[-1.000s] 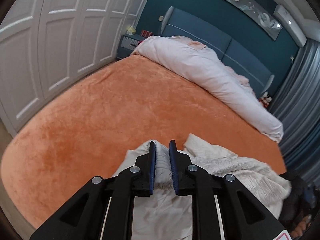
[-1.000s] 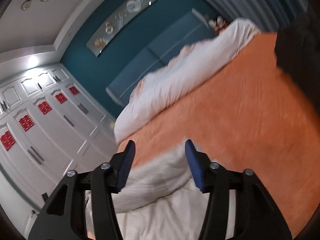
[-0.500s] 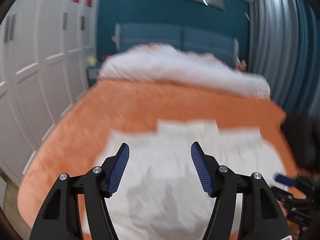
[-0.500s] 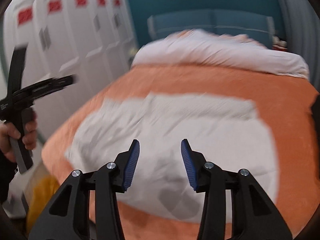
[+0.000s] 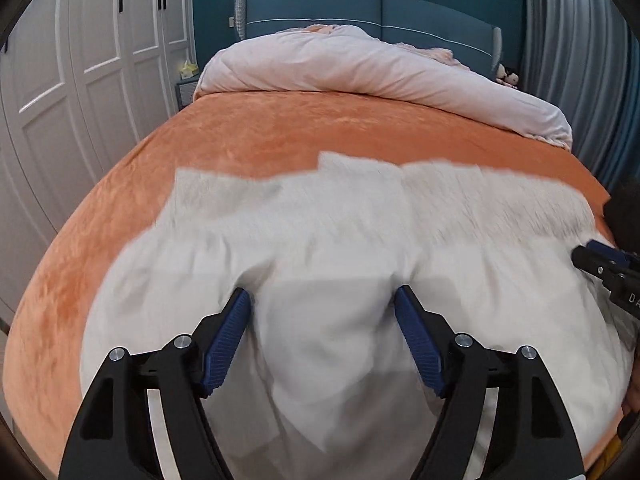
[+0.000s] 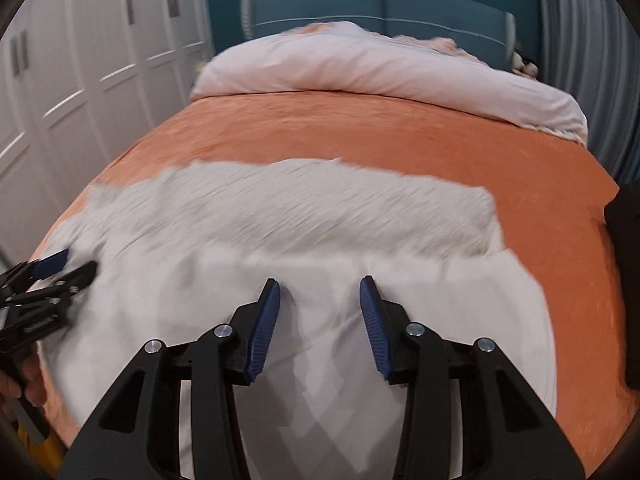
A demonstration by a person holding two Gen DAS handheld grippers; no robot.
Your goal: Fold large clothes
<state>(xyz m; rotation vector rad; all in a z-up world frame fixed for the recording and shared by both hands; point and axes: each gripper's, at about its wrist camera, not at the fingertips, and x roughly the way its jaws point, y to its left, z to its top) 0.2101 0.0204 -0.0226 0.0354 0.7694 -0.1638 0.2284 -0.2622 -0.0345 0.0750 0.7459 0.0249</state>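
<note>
Two grippers: both hang over one pale garment spread on a bed.
Surroundings: white wardrobe doors (image 5: 80, 80) run along the left side; a teal headboard (image 5: 372, 12) stands against a teal wall at the far end; grey curtains (image 5: 580, 60) hang on the right.
Bedding: a pale pink duvet (image 5: 380, 64) lies bunched across the head of the bed, well apart from the garment; an orange plush bedspread (image 5: 280, 128) covers the rest.
In the way: nothing lies on the garment; a dark shape at the right edge of both views is too cut off to identify.
Garment (image 5: 340, 248): white to light grey and large, lying across the near half of the bedspread. Its far band looks furry or fleecy, though blurred; its near part is smooth cloth with soft creases. The far edge is stepped, with a raised section near the middle.
Left gripper (image 5: 322, 314): jaws have just been opening and stand wide apart, blue pads (image 5: 228, 336) clear of the cloth, nothing clamped. Smooth cloth shows between them.
Right gripper (image 6: 320, 304): jaws have just been closing a little but are parted, with cloth visible in the gap; whether the pads touch it I cannot tell, and no fold is pinched.
Cross views: each gripper shows at the edge of the other's camera, at opposite ends of the garment.
Hand (image 6: 24, 376): fingers wrap the left gripper's handle, low at the left of the right wrist view.
</note>
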